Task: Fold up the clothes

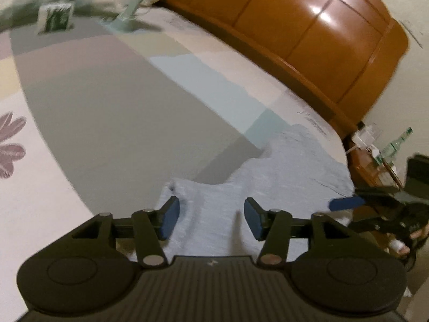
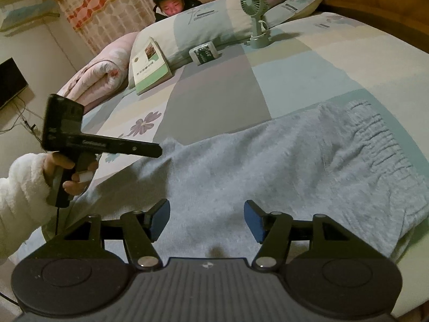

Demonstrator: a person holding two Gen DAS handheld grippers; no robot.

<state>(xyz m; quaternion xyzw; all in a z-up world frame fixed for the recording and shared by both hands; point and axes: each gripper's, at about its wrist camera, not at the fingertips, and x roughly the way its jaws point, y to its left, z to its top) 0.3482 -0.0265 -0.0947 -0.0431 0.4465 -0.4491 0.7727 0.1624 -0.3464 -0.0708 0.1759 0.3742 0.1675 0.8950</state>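
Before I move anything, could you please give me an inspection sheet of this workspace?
Surface: bed with a patchwork sheet in pale blocks, flower prints at its left side.
Job's things: grey sweatpants spread flat across the near edge, elastic waistband at right.
Clutter: small green fan standing upright, book leaning on the rolled quilt, tissue pack, pillows.
Grippers: left gripper open over the sweatpants; right gripper open over them, nothing between the jaws.
Cables: thin wires hanging below a dark screen on the wall.
Surroundings: wooden headboard, bottle on a bedside stand, curtain, a person behind the pillows.
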